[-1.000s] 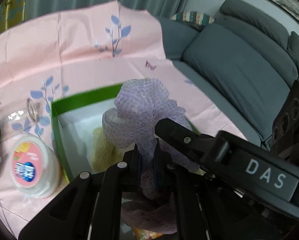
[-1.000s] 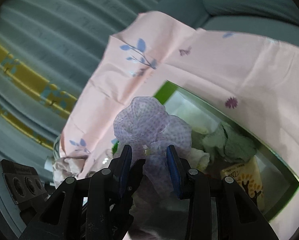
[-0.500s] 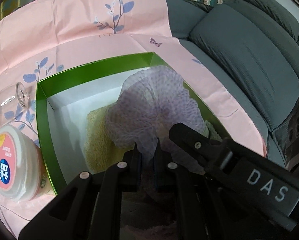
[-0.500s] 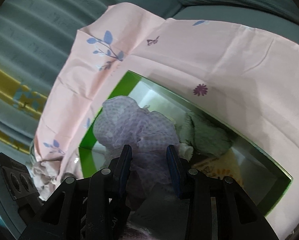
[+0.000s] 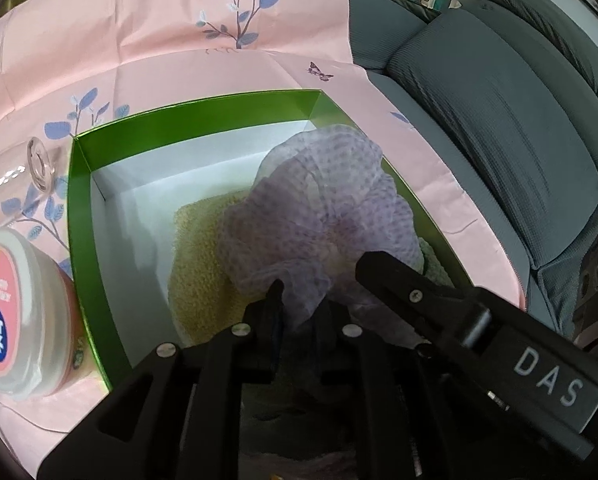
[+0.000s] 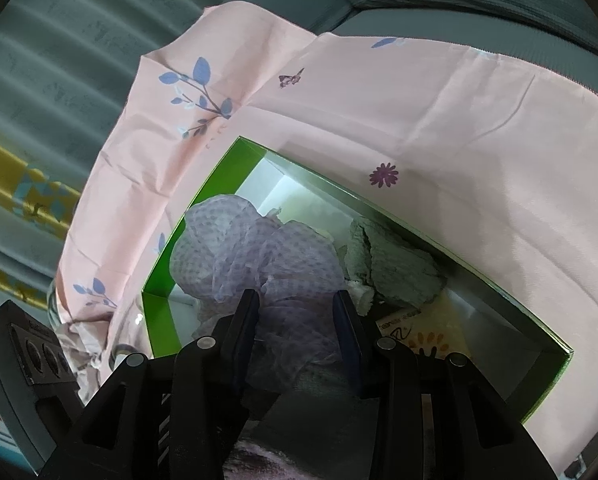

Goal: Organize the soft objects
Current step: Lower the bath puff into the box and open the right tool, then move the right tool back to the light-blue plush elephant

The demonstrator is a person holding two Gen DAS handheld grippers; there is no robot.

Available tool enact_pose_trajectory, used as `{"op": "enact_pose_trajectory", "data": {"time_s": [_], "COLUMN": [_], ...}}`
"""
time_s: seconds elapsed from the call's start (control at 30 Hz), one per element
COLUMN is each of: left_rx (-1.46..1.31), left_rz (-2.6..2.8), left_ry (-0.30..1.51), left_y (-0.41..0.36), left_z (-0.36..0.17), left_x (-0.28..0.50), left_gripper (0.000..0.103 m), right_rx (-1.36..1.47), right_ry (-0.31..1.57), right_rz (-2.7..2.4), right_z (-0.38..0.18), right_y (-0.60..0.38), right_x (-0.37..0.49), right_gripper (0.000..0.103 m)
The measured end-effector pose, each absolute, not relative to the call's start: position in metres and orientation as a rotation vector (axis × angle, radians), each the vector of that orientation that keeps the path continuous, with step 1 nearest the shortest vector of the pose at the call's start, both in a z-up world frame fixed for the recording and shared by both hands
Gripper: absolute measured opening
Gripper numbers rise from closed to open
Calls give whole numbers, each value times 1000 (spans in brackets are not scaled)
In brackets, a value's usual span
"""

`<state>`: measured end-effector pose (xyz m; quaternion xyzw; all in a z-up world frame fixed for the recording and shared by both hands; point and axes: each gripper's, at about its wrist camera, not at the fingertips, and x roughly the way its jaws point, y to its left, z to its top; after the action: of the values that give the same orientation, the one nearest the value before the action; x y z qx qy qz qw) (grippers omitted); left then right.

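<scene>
I had the lilac mesh cloth [image 5: 323, 216] bunched inside the green box [image 5: 79, 240], lying over a yellow towel [image 5: 203, 264] on the box's white floor. My left hand-held gripper [image 5: 299, 300] was easing its jaws apart, a fold of the mesh between them. My right hand-held gripper [image 6: 295, 308] was clamped on the same cloth, the fabric filling the gap between its blue pads [image 6: 345, 320]. A grey-green cloth [image 6: 395, 268] and a yellow packet [image 6: 427, 336] lay in the box beside it. The box sat on a pink floral sheet [image 5: 159, 40], with a white tub [image 5: 19, 312] just beside its wall and a grey sofa [image 5: 499, 120] beyond.
</scene>
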<state>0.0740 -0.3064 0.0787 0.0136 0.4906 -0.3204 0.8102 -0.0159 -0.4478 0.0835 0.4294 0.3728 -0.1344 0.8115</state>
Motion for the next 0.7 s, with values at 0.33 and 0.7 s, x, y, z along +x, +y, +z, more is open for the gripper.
{"op": "enact_pose_trajectory", "data": {"time_s": [0.33, 0.7], "left_rx": [77, 67], "left_rz": [-609, -612], "left_ry": [954, 795], "left_y": [-288, -250], "left_z": [106, 145], "left_x": [60, 28], "left_gripper": [47, 80], "right_rx": [827, 774], "right_ry": [733, 625], "right_rz": [-308, -286], "right_z": [108, 139], "right_y": [-436, -418], "right_x": [-26, -45], "right_gripper": [39, 72]}}
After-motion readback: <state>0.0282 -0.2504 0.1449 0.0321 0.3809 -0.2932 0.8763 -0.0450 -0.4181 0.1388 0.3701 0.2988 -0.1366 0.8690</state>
